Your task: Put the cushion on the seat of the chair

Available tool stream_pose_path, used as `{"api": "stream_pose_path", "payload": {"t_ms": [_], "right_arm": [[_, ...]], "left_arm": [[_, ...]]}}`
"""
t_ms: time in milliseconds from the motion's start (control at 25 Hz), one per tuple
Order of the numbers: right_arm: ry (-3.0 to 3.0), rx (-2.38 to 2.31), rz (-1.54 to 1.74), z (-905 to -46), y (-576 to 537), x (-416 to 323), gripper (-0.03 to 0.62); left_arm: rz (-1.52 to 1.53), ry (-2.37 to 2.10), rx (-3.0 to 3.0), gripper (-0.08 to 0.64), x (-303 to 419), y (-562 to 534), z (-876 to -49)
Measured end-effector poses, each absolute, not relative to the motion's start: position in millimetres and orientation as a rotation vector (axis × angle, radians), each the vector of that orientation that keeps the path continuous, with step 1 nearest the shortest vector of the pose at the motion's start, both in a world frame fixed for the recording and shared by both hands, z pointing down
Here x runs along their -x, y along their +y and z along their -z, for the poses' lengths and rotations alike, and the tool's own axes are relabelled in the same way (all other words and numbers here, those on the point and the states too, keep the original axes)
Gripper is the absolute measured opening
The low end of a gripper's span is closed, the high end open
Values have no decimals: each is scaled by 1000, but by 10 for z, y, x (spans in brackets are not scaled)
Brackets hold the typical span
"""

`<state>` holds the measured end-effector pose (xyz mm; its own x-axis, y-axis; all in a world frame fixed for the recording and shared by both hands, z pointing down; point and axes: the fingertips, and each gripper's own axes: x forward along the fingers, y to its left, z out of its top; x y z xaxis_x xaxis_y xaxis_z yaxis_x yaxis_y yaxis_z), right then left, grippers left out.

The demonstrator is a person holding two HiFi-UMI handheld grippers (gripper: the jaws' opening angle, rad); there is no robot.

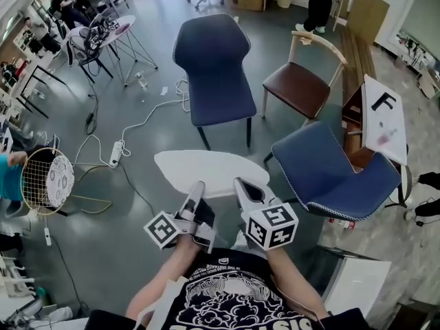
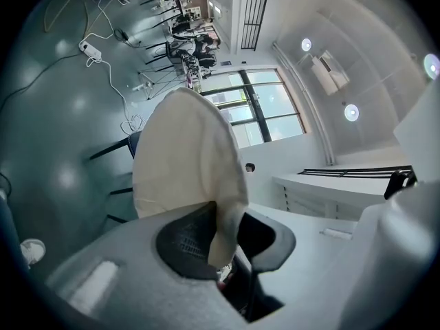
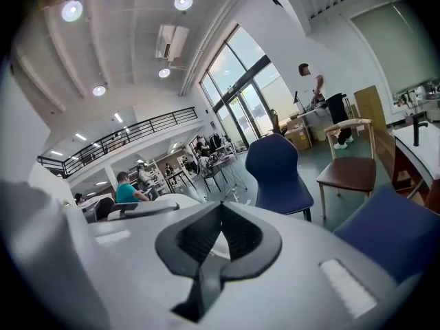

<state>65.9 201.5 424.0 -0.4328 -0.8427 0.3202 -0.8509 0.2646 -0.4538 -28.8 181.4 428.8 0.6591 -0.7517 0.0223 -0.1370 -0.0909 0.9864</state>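
Note:
I hold a flat white oval cushion (image 1: 206,169) level in front of me by its near edge. My left gripper (image 1: 197,188) is shut on that edge at the left. My right gripper (image 1: 246,187) is shut on it at the right. In the left gripper view the cream cushion (image 2: 185,153) stands out from between the pinching jaws of the left gripper (image 2: 223,238). A thin white sliver shows between the jaws of the right gripper (image 3: 218,238). A dark blue chair (image 1: 213,67) with a bare seat stands just beyond the cushion; the right gripper view also shows this chair (image 3: 278,174).
A second blue chair (image 1: 337,174) stands close at my right, and a brown-seated wooden chair (image 1: 299,88) behind it. A white power strip and cables (image 1: 115,153) lie on the floor at left beside a round wire stool (image 1: 48,181). Tables and people fill the far left.

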Motion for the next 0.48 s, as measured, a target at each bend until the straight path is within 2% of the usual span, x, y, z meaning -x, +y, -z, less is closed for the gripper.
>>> {"api": "stream_pose_path", "payload": {"t_ms": [480], "right_arm": [[-2442, -1673, -889, -4354, 1435, -887, -3]], "left_arm": [[648, -726, -1567, 66, 111, 1112, -4399]]}}
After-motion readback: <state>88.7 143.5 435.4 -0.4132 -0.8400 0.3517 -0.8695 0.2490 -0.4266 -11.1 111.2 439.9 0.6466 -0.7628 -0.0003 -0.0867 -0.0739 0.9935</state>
